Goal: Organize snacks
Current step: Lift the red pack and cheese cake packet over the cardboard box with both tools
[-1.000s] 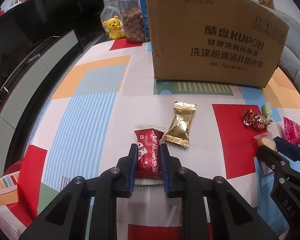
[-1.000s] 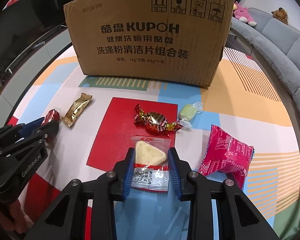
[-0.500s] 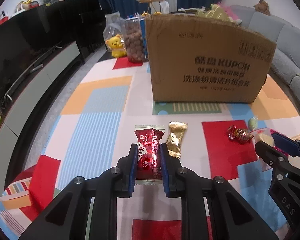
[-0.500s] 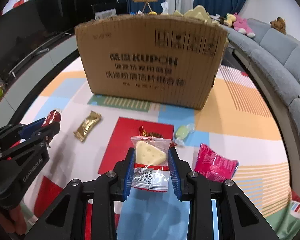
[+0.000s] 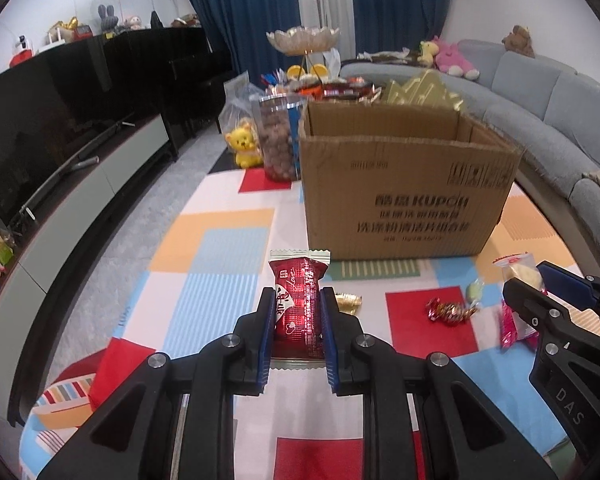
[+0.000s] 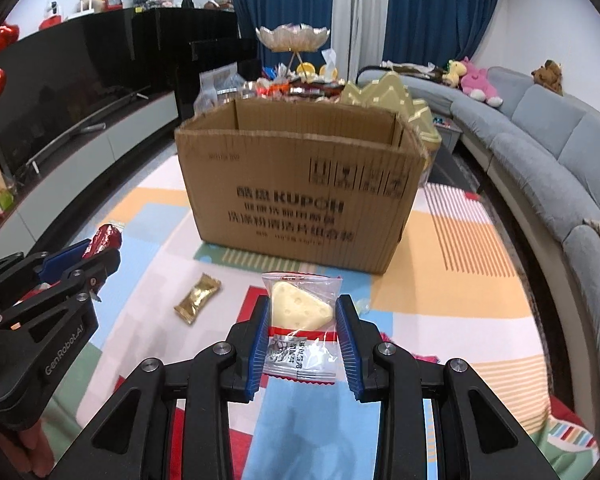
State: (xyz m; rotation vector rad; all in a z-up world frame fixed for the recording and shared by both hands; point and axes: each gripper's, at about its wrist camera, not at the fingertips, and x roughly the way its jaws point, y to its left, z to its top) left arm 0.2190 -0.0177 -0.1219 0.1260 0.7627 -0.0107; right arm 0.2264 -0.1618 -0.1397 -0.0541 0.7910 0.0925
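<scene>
Above the patchwork mat (image 5: 220, 248), left gripper (image 5: 296, 312) clamped a red snack (image 5: 298, 308); right gripper (image 6: 302, 320) clamped a clear-wrapped cheese wedge (image 6: 300, 308). Both were held short of the open box (image 6: 300, 200). Gold candy (image 6: 198, 298) lay on the mat. Left view alone showed a foil candy (image 5: 448, 312) and green sweet (image 5: 474, 291); the right gripper hid them in its own view.

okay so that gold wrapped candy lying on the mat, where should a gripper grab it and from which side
Grip the gold candy across its narrow middle, coming down from above with the fingers on its two long sides. It lies flat and elongated with thin crimped ends that would probably slip; the plump centre gives the pads something to squeeze.
</scene>
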